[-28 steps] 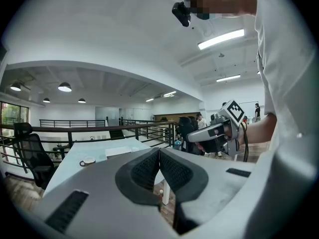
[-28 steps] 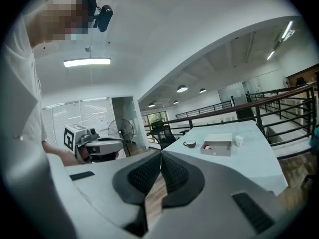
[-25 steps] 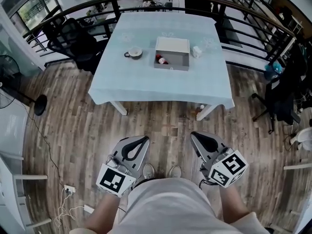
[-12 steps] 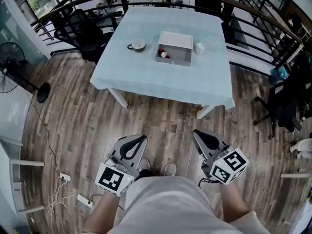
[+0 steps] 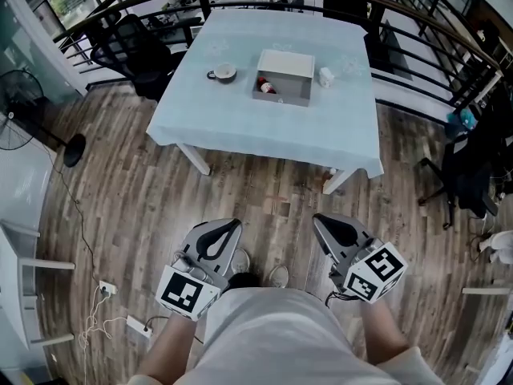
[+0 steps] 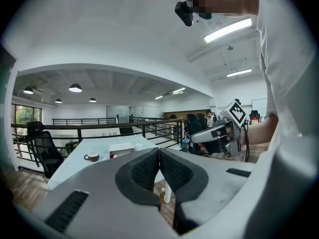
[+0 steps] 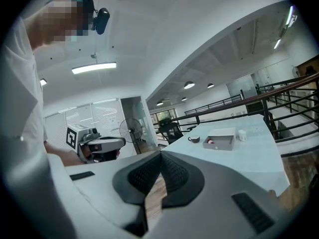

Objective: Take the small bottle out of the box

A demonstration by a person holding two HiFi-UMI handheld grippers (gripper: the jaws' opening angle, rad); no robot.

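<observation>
A grey open box [image 5: 283,77] stands on the light-blue table [image 5: 264,135] far ahead of me. Inside its left end lies the small bottle [image 5: 265,87] with a red top, also a red speck [image 7: 210,142] in the right gripper view. My left gripper [image 5: 232,225] and right gripper [image 5: 319,220] hang low over the wooden floor, well short of the table. Both are shut with nothing between the jaws. Each gripper view shows its own pads pressed together, the left gripper [image 6: 159,150] and the right gripper [image 7: 160,154].
A cup on a saucer [image 5: 224,73] sits left of the box, a small white cup [image 5: 325,76] right of it. A black office chair [image 5: 132,50] stands at the table's left, a dark railing [image 5: 433,22] behind it. A floor fan [image 5: 20,127] and cables are at the left.
The head view has shifted slightly, so the table sits a bit higher in the frame. Both grippers stay shut in the same low place.
</observation>
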